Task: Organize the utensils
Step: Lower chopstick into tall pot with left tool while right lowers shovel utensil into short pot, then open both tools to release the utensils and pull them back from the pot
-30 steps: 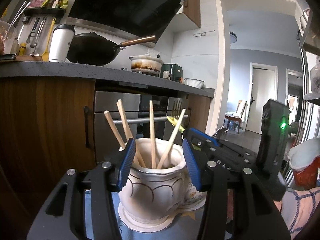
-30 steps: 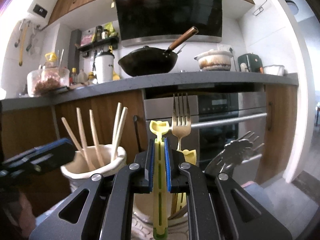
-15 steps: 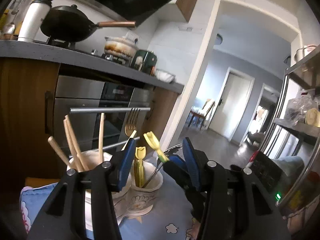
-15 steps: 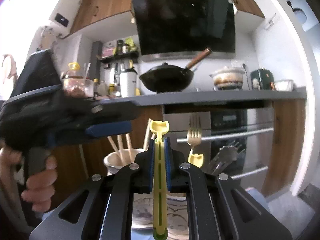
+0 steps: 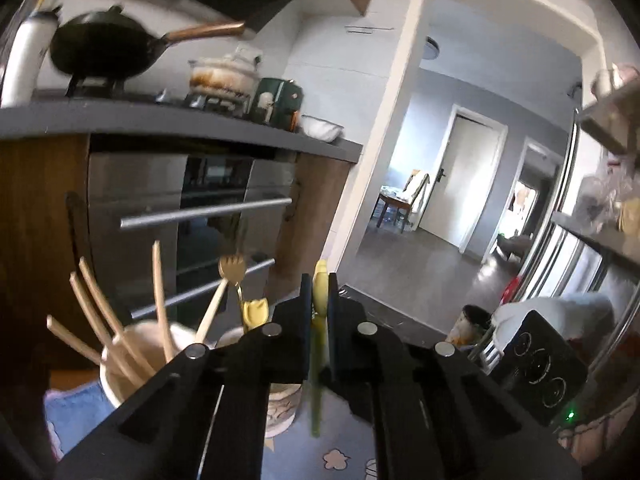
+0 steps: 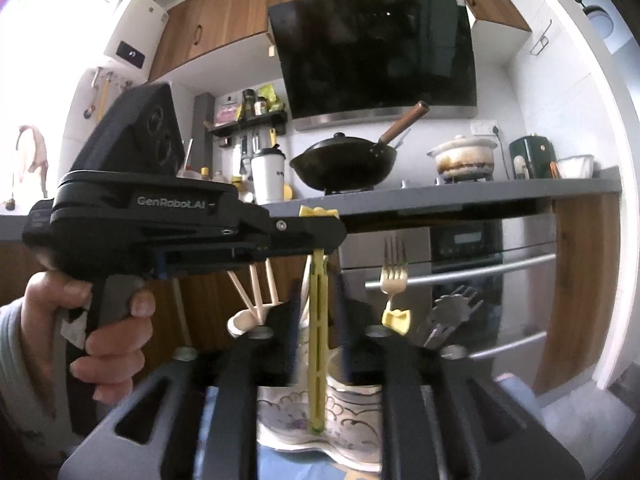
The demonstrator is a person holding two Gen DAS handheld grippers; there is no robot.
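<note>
blur: wok (image 5: 104, 50) smeared | hidden: cream jar (image 6: 244, 322) behind tongs

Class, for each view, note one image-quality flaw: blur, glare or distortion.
Left wrist view: motion blur smears the wok and chopsticks; the fisheye bends the doorway. Right wrist view: the window at upper left is blown out; the countertop curves.

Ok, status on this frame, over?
Left gripper shut on yellow utensil. Right gripper jaws opening, clear of it. Nothing blocking the patterned cup.
</note>
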